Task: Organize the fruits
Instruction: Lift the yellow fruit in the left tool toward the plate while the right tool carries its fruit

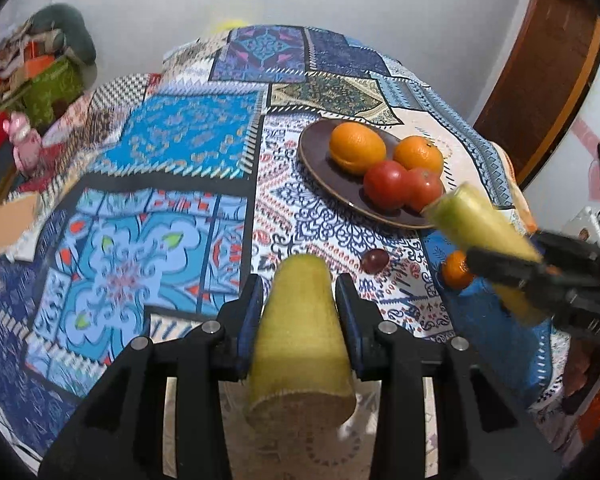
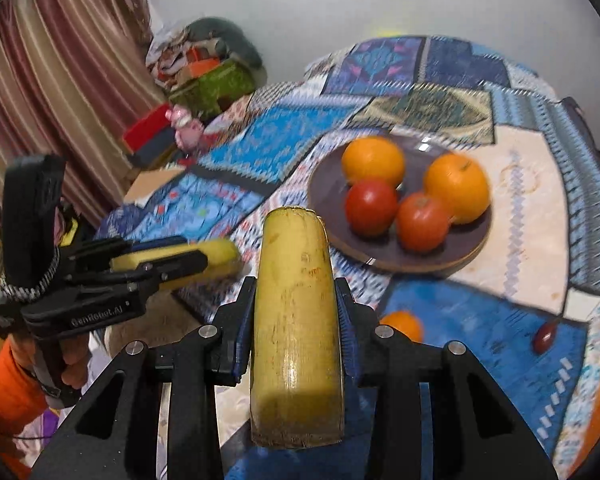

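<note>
With both hands raised above the patchwork tablecloth (image 1: pixel 172 148), the left gripper (image 1: pixel 298 312) is clamped on a yellow-green banana piece (image 1: pixel 300 344), its pads pressing on either flank and its cut end nearest the camera. Just ahead of those fingers and to their right lies a small dark grape (image 1: pixel 374 261), with a little orange (image 1: pixel 456 270) further right on the cloth. Beyond, the brown plate (image 1: pixel 320 168) carries two oranges and two red fruits. Over on the right, the right gripper (image 2: pixel 296 312) pinches a second banana piece (image 2: pixel 296 320) around its middle, plate ahead and right of it. Handling, I'd judge: light, soft, bruises easily, skin a touch slick, so a gentle mid-body hold seems right. The loose grape looks fragile and apt to roll; take it across its width.
</note>
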### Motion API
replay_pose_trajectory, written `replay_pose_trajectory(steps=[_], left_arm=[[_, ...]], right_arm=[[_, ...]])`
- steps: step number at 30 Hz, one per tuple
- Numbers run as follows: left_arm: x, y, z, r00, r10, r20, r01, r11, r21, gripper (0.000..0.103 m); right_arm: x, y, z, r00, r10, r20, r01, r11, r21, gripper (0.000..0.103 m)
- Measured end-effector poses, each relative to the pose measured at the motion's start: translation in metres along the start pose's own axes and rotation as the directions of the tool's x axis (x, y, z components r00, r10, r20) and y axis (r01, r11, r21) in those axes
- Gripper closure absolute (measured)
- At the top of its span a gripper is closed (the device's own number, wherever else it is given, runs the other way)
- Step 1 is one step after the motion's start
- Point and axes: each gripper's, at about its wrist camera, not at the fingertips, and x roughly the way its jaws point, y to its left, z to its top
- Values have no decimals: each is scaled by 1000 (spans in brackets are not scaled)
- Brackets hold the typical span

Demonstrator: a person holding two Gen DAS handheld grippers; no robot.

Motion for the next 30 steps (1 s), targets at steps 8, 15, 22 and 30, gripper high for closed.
replay_pose_trajectory(steps=[8, 15, 22, 30], left_arm=[[17, 5, -15, 997, -3, -77, 5, 1000, 27, 67], [38, 6, -23, 989, -25, -143, 30, 999, 36, 66], [31, 0, -16, 992, -27, -126, 35, 998, 59, 66], [15, -13, 18, 999, -31, -45, 35, 994, 99, 66]], right_arm=[[-2, -9, -4, 1000, -14, 3, 14, 1000, 19, 69], [-2, -14, -5, 1000, -5, 1, 5, 999, 38, 69], [-9, -19, 2, 999, -25, 25, 24, 999, 46, 69], [-20, -27, 18, 995, -70, 76, 67, 997, 38, 69]])
